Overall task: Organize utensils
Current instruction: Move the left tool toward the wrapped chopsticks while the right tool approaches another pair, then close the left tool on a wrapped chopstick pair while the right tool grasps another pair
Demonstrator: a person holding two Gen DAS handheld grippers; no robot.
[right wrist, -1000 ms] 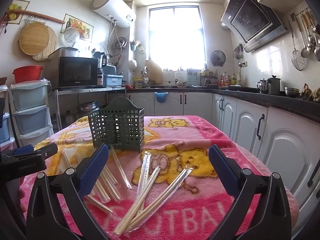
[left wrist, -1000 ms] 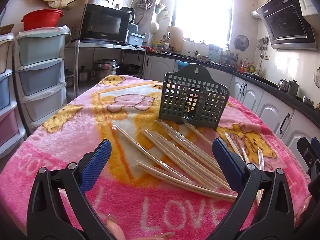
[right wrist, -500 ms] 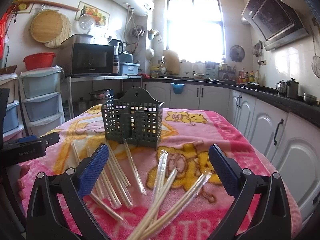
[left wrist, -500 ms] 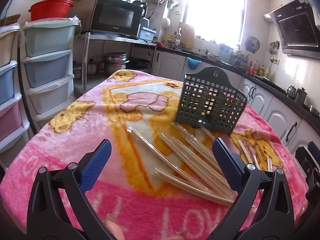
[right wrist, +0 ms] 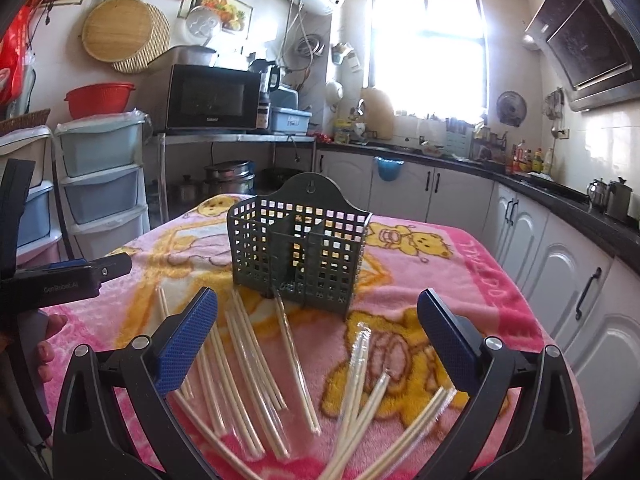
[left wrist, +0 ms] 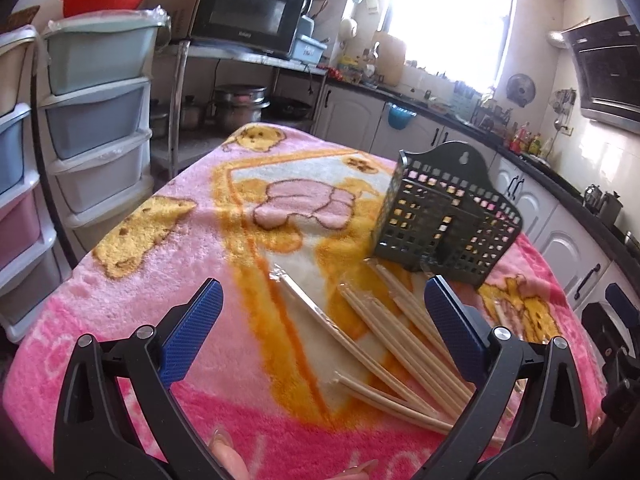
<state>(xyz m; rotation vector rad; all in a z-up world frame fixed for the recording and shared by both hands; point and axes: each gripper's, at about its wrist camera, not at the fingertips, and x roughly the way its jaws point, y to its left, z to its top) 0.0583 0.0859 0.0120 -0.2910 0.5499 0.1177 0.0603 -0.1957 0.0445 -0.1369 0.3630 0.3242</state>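
A dark green lattice utensil holder [left wrist: 444,216] stands upright on the pink blanket-covered table [left wrist: 168,264]; it also shows in the right wrist view [right wrist: 298,248]. Several wrapped chopstick pairs [left wrist: 384,340] lie scattered in front of it, seen too in the right wrist view [right wrist: 256,360], with more wrapped pairs at the near right [right wrist: 368,396]. My left gripper [left wrist: 320,328] is open and empty above the chopsticks' left end. My right gripper [right wrist: 316,332] is open and empty, hovering over the chopsticks. The left gripper shows at the left edge of the right wrist view [right wrist: 68,280].
Stacked plastic drawers [left wrist: 92,120] stand left of the table. A microwave [left wrist: 248,12] sits on a metal rack behind. White cabinets and a dark counter [right wrist: 560,240] run along the right. The table's near edge lies just below both grippers.
Both grippers have swung left and tipped down slightly toward the table, so the holder now sits further right in the left view and more central in the right view. Both stay open.
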